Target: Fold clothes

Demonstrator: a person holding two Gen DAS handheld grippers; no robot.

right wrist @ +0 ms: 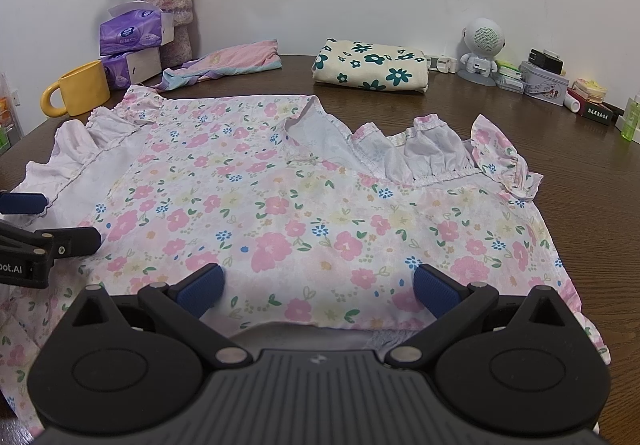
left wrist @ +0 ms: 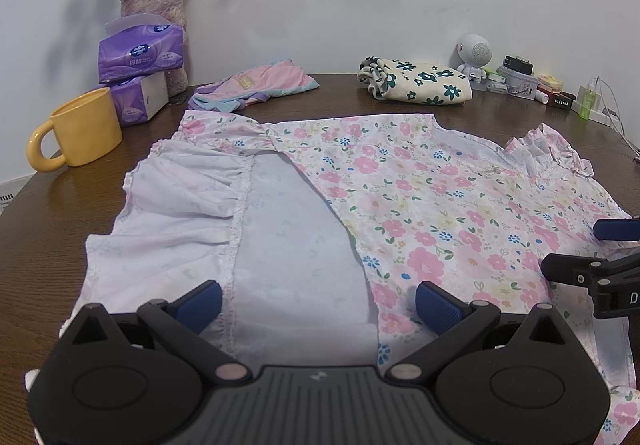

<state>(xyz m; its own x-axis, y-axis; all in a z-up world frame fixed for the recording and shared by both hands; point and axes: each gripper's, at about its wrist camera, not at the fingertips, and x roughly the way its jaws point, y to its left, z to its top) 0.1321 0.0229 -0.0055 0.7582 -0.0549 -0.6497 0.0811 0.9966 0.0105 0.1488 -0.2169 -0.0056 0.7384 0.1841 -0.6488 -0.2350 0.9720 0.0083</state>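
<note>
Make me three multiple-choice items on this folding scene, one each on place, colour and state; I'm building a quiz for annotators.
1. Where is the mug?
A. by the tissue packs
B. on the floral garment
C. beside the speaker

2. The mug's colour?
A. purple
B. yellow
C. green

3. The left gripper is:
A. shut on cloth
B. open
C. out of view

Answers:
1 A, it stands next to the purple packs.
2 B, plainly yellow.
3 B, its blue pads sit wide apart over the garment.
</note>
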